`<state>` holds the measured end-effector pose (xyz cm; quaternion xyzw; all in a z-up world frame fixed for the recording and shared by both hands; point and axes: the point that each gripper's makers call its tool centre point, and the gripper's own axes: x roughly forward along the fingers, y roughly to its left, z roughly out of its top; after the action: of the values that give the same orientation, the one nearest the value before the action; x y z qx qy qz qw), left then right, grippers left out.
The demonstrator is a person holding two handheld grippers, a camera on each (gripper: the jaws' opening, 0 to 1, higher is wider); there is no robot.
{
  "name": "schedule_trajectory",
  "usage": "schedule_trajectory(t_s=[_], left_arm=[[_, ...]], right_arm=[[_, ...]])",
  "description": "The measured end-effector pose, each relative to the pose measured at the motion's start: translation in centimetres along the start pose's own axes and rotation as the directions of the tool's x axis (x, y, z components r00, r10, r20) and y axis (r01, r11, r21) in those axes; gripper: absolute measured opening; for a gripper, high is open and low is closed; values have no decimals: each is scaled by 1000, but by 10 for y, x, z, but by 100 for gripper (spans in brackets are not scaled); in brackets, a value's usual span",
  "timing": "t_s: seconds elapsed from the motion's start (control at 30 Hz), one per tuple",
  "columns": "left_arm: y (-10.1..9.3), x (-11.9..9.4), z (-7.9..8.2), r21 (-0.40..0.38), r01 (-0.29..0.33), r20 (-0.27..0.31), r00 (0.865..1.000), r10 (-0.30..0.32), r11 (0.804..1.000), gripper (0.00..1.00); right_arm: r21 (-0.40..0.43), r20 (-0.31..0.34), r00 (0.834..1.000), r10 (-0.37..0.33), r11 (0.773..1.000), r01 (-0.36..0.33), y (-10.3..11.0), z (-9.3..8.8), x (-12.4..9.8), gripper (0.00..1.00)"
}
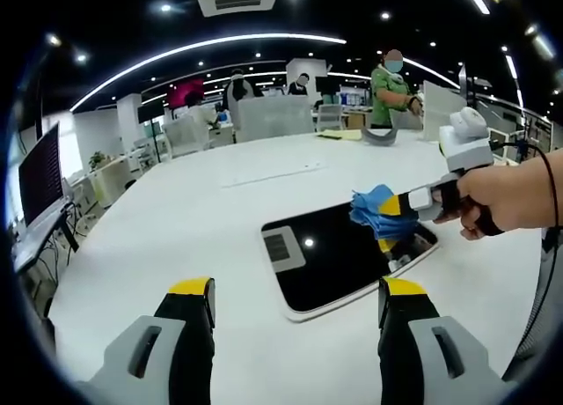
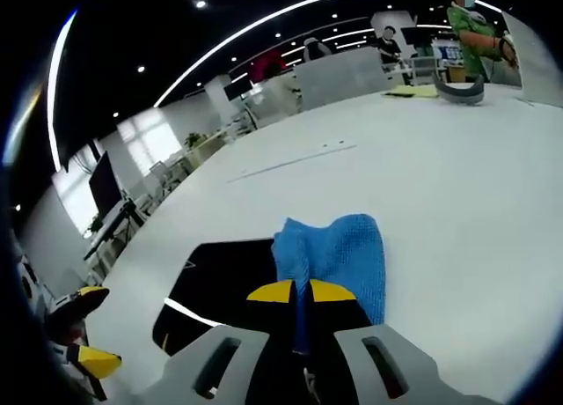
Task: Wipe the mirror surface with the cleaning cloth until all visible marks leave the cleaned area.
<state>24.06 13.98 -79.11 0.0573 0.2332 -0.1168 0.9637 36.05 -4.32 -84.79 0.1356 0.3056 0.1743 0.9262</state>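
On the white table [image 1: 176, 220], toward its near edge in the left gripper view, lies the mirror [image 1: 339, 255], a dark rounded rectangle with a pale rim, flat on the top and reflecting ceiling lights. No bin, tray or box stands on the table near it. The blue cleaning cloth [image 1: 378, 211] hangs bunched over the mirror's far right part, pinched in the right claw [image 1: 398, 205], whose yellow-tipped jaws are closed tight on it; a person's hand [image 1: 506, 198] grips that tool's handle from the right. In the right gripper view the same cloth [image 2: 339, 260] spreads forward from between the jaws of the right claw [image 2: 301, 292], which meet on a fold of it, and it covers the mirror's [image 2: 224, 277] right edge where that meets the bare table [image 2: 457, 202]. Whether the cloth presses on the glass or hangs just above it I cannot tell.

The left claw [image 1: 296, 304] sits over the near edge of the table, its two jaws spread wide apart with nothing between them; the mirror's near corner lies between them in the left gripper view.

Farther off, a grey curved object [image 1: 380, 136] lies near the table's far edge with a yellow sheet [image 1: 341, 134] beside it. A dark monitor [image 1: 40, 172] stands off the table's left side. People [image 1: 391, 88] stand beyond the far edge, well apart from the mirror, and nothing lies between the claws and the glass.
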Motion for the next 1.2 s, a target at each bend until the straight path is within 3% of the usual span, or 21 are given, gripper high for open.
schedule_trajectory(t_s=[0.5,1.2], left_arm=[[1,1,0,5,-4,1,1000,4,1000,76],[2,0,-1,1,-2,-5,1000,2,1000,76]], right_arm=[[3,-20,999,27,1000,-27,33,-8,-6,1],[-19,-45,997,63,998,-64,57,-11,16,1]])
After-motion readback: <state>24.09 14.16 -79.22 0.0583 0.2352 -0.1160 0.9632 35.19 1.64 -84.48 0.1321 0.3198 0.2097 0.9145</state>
